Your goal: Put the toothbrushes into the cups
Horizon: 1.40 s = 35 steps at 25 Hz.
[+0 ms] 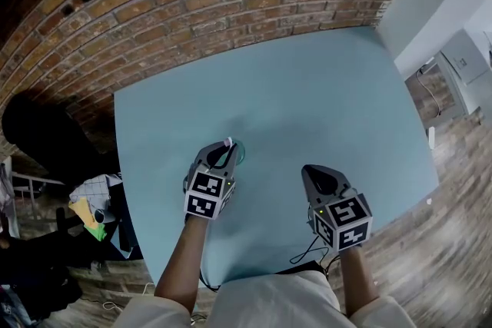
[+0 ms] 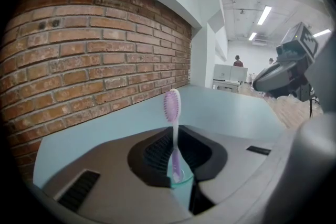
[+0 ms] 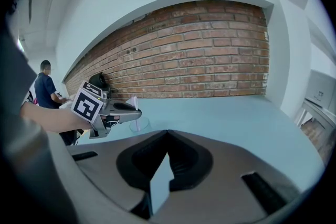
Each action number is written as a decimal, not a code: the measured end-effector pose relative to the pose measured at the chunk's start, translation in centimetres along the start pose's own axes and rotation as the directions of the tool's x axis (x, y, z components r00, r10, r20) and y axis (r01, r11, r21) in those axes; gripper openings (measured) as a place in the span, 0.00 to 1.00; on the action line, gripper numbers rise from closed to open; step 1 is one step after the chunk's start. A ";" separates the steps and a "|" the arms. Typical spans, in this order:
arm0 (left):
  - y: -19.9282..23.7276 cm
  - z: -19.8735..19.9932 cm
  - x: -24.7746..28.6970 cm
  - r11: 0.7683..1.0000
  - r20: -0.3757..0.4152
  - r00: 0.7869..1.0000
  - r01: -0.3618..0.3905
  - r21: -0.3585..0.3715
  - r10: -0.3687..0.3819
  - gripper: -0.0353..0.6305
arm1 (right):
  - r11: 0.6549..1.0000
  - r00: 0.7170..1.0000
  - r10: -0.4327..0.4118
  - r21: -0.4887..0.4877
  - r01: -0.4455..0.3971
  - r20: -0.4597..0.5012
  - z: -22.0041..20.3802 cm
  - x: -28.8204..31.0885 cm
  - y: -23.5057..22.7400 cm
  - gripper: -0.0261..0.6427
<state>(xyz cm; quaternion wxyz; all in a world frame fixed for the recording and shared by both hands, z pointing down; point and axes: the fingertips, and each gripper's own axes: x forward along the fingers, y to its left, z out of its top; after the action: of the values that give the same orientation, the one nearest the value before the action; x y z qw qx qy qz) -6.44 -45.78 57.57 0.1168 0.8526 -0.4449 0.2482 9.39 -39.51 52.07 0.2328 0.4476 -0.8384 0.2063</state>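
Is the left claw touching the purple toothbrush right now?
Touching. The left gripper view shows the left claw closed on the toothbrush handle, pads pressing both sides.

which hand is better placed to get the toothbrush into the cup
Left. The left gripper already grips the toothbrush upright, right at the cup. The right gripper is shut, empty and off to the side.

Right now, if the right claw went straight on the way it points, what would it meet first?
Probably the blue table: the right claw tilts down at it with nothing between. The cup stands off to its left. Depth is unclear.
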 end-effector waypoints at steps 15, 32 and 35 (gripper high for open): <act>1.1 -1.1 2.0 0.999 -0.038 0.999 -0.029 -0.045 0.027 0.15 | 0.999 1.000 -0.011 0.032 0.011 -0.019 -1.2 0.2 -1.3 0.03; 1.6 -1.1 2.5 0.996 -0.044 0.998 -0.051 -0.078 0.047 0.30 | 1.000 1.000 0.002 0.031 -0.001 -0.020 -1.2 0.5 -2.0 0.03; 1.5 -0.9 1.9 0.995 -0.044 0.998 -0.053 -0.079 0.050 0.31 | 1.000 1.000 0.009 0.028 -0.008 -0.016 -0.9 0.4 -1.8 0.03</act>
<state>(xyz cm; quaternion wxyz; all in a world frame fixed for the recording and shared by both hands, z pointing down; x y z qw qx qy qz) -7.06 -47.60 59.32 0.1537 0.8300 -0.4738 0.2511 10.90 -40.23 53.27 0.2324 0.4455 -0.8354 0.2226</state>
